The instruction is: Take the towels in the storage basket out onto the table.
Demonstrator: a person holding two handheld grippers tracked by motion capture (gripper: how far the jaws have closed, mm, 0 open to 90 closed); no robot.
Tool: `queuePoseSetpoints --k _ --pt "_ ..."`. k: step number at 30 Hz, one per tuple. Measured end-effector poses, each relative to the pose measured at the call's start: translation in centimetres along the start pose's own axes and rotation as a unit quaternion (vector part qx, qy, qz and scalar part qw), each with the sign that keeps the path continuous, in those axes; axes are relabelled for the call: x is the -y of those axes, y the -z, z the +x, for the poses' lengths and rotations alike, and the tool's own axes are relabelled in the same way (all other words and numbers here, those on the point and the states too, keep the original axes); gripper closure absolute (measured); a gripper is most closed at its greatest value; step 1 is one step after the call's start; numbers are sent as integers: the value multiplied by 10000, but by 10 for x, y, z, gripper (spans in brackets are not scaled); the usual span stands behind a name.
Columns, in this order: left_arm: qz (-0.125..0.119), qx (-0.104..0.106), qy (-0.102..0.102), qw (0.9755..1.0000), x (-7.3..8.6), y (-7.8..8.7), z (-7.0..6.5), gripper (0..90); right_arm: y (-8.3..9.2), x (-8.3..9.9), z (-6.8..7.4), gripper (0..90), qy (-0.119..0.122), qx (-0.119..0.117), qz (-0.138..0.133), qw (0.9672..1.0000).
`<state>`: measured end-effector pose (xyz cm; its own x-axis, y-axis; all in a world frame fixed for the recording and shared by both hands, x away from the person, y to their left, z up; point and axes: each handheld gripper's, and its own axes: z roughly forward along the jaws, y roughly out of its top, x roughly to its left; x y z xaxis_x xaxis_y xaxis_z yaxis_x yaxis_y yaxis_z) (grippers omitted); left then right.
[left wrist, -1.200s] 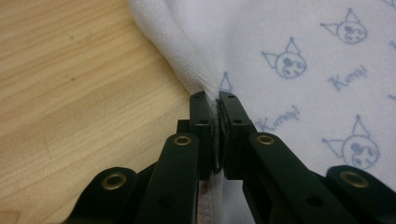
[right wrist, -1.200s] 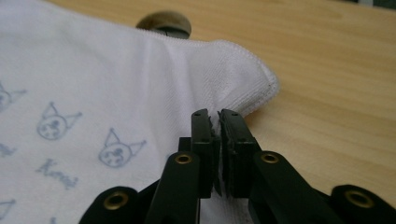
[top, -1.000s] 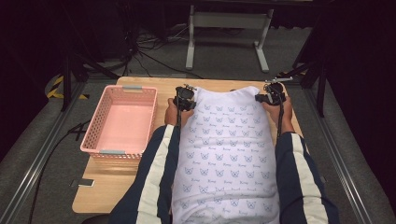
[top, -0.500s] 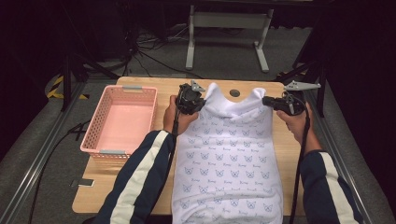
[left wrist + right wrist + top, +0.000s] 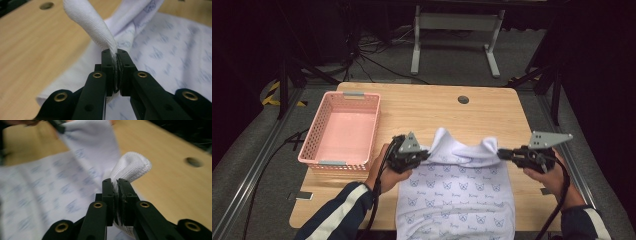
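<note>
1. Left gripper (image 5: 426, 154) clamped tight on a folded edge of the white printed garment (image 5: 457, 195); cloth pinched between the jaws in the left gripper view (image 5: 117, 72).
2. Right gripper (image 5: 501, 154) likewise closed on the garment's other top corner (image 5: 116, 195), fabric bulging past the tips.
3. Garment lies flat on the near middle of the wooden table (image 5: 422, 107), top edge lifted between both grippers.
4. Pink basket (image 5: 343, 131) just left of the left hand, apart from the garment.
5. Farther: round hole (image 5: 463, 99) in the tabletop, white stand (image 5: 454, 30) on the floor beyond.
</note>
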<state>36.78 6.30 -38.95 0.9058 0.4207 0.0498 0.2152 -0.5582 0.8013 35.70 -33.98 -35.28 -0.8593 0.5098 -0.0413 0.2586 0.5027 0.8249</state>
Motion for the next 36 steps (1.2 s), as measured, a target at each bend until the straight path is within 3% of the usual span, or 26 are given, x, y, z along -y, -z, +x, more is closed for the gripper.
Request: queuePoseSetpoints --k 3,6,8,10,12,14,15,16,19,22,23,24,25,26,30,32,34,36 --pt "196 411 -154 9988 33 5 -20 855 1 22 22 840 272 -231 459 9983" --pt "539 413 -252 9974 53 5 -29 855 -6 48 40 840 95 -94 786 9968" --pt "769 265 -351 9961 60 5 -32 855 -11 60 47 841 -23 -101 860 9962" --pt "859 201 -324 9956 65 6 -31 856 -15 68 54 842 2 -127 1019 9947" --pt "1112 49 -460 9927 69 5 -31 855 -17 74 57 841 -64 -148 1089 9939" --pt "1346 57 -317 9904 78 0 -30 848 -22 80 60 841 -72 -122 1184 9929" --pt "1346 57 -317 9904 78 0 -30 846 -22 80 60 841 -72 -122 1184 9929" --pt "1307 73 -241 9911 82 -2 -28 844 -29 86 63 839 -72 -119 1370 9905" --pt "1332 74 -268 9907 81 -3 -27 846 -32 89 60 840 -149 -5 1355 9907" --pt "1357 -13 -263 9904 79 -5 -26 850 -34 91 58 847 -202 347 1258 9912" --pt "1442 -96 -296 9891 76 -7 -24 853 -35 91 57 848 -211 419 1254 9910" --pt "1442 -96 -296 9891 76 -7 -24 855 -36 90 55 849 -174 528 1246 9906" --pt "1427 -263 -326 9889 75 -10 -25 855 -36 90 55 849 -174 528 1246 9906" --pt "1457 -288 -316 9884 74 -11 -24 857 -38 90 54 850 -181 573 1231 9906" --pt "1439 -443 -239 9883 69 -19 -13 859 -49 84 40 850 -157 824 1221 9890" --pt "1480 -693 -328 9860 64 -26 -7 859 -54 81 29 850 -205 905 1196 9885" --pt "1596 -924 -525 9814 58 -34 0 860 -59 79 20 850 -301 974 1155 9881" --pt "1593 -1029 -412 9810 53 -41 7 860 -65 75 9 850 -331 1040 1163 9872"
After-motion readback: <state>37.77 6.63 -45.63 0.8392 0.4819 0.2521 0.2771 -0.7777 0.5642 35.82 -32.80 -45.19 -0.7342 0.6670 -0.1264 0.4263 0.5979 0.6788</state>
